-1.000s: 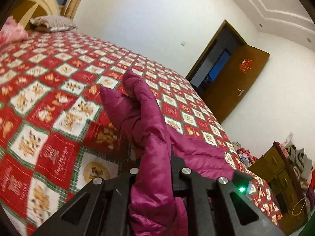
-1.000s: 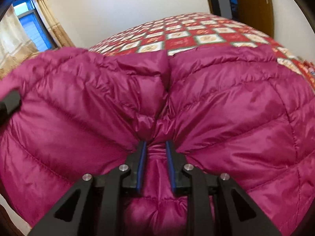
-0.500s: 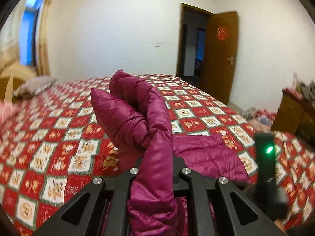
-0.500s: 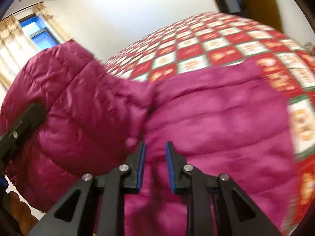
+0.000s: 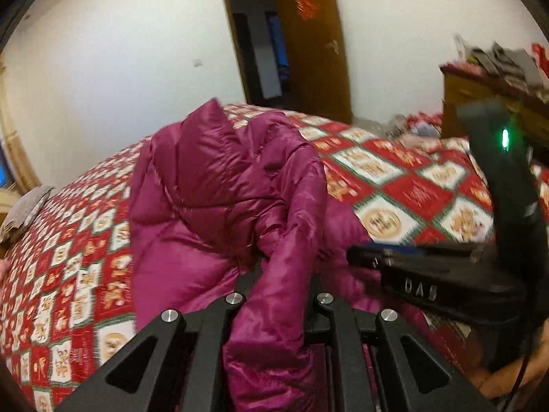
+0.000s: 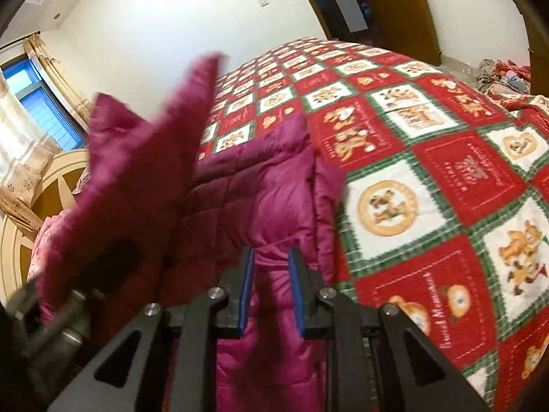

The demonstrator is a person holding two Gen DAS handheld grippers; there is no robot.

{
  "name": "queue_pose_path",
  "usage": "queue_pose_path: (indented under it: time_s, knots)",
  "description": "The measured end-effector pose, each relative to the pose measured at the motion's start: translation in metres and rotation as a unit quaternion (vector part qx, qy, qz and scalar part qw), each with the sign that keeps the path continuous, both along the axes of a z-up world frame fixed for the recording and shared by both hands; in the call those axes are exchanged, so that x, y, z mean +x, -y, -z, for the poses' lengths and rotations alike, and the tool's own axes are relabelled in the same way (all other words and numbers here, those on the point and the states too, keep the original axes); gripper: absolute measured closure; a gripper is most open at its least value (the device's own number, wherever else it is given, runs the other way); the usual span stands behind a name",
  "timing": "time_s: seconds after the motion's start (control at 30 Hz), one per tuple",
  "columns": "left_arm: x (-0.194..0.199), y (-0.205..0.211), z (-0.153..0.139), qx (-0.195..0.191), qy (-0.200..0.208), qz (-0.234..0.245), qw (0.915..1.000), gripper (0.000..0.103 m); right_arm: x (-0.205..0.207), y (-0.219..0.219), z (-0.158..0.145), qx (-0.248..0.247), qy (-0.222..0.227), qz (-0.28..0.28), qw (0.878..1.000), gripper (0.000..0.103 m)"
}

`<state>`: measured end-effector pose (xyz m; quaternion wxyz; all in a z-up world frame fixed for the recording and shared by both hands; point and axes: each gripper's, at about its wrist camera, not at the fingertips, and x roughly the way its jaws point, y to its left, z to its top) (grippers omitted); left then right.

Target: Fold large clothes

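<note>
Now | left gripper (image 5: 278, 295), right gripper (image 6: 271, 292) clamp glossy quilted magenta jacket (image 5: 212, 185)

Both grippers are showing black triangular frames with cut-out openings and round silver screws. The right gripper (image 6: 271, 264) is wearing blue pads (image 6: 246, 288); at the right of the left view (image 5: 360, 257), its body is showing raised letters and a green light (image 5: 505, 139). The left gripper (image 5: 279, 278) is matching.

A bed (image 5: 411, 192) is wearing a red, green and white patchwork quilt (image 6: 429, 185), with a magenta puffer jacket (image 5: 192, 240) partly lying across it and a grey pillow (image 5: 25, 209) sitting at the far end.
</note>
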<state>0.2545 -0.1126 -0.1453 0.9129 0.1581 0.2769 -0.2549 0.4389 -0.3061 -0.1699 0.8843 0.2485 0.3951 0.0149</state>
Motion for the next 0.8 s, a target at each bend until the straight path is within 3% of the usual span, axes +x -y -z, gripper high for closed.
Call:
queue_pose_path:
  time_s: [0.37, 0.5, 0.53, 0.63, 0.8]
  knots:
    - [-0.010, 0.045, 0.044, 0.027, -0.019, 0.051, 0.9982, 0.092, -0.002, 0.038, 0.005, -0.009, -0.007, 0.019, 1.000, 0.076]
    - [-0.008, 0.050, 0.054, 0.031, -0.025, 0.059, 0.9974, 0.092, 0.003, 0.051, -0.003, -0.001, 0.023, 0.022, 0.999, 0.076]
    - [-0.009, 0.050, 0.055, 0.031, -0.026, 0.060, 0.9974, 0.092, 0.005, 0.053, -0.010, 0.001, 0.037, 0.018, 0.999, 0.074]
    - [-0.007, 0.052, 0.056, 0.026, -0.030, 0.059, 0.9974, 0.092, 0.025, 0.055, -0.025, 0.004, 0.054, -0.010, 0.998, 0.049]
    - [-0.004, 0.054, 0.054, 0.028, -0.034, 0.057, 0.9974, 0.092, 0.067, 0.042, -0.025, -0.029, 0.035, -0.069, 0.997, 0.048]
